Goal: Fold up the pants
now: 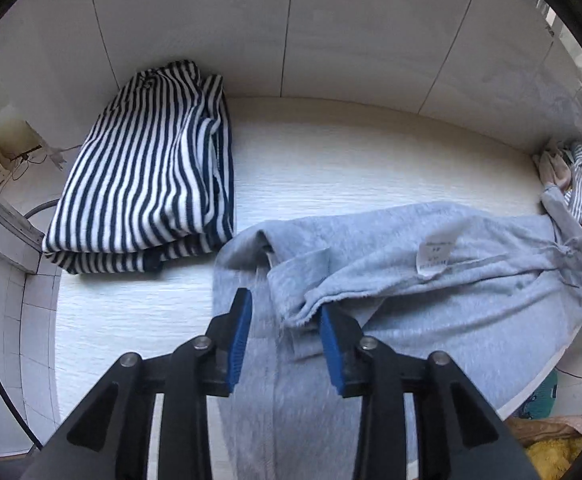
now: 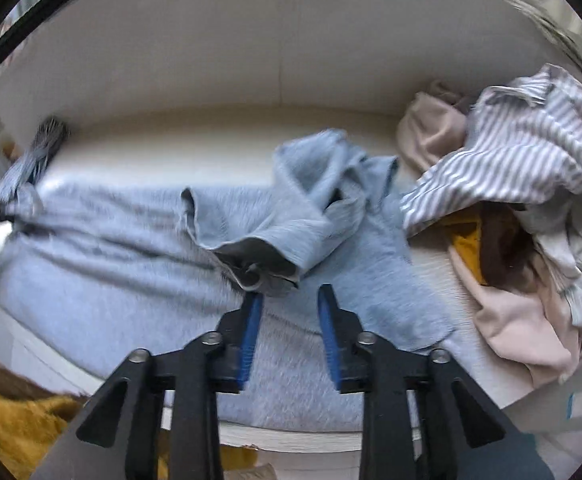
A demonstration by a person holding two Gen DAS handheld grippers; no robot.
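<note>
The gray pants (image 1: 431, 280) lie long across the bench (image 1: 331, 168), along its front edge. Both grippers hang just above them with nothing held: the left gripper (image 1: 285, 312) is open over one end, the right gripper (image 2: 291, 300) is open over the other, by the clothes pile (image 2: 511, 184).

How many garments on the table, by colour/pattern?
Grey: 1, the grey pants
Navy-white striped: 1, the folded striped garment
Grey-white striped: 1, the crumpled striped shirt
Pink: at least 1, the pink cloth
Total: 4 at least; the pile hides more.
</note>
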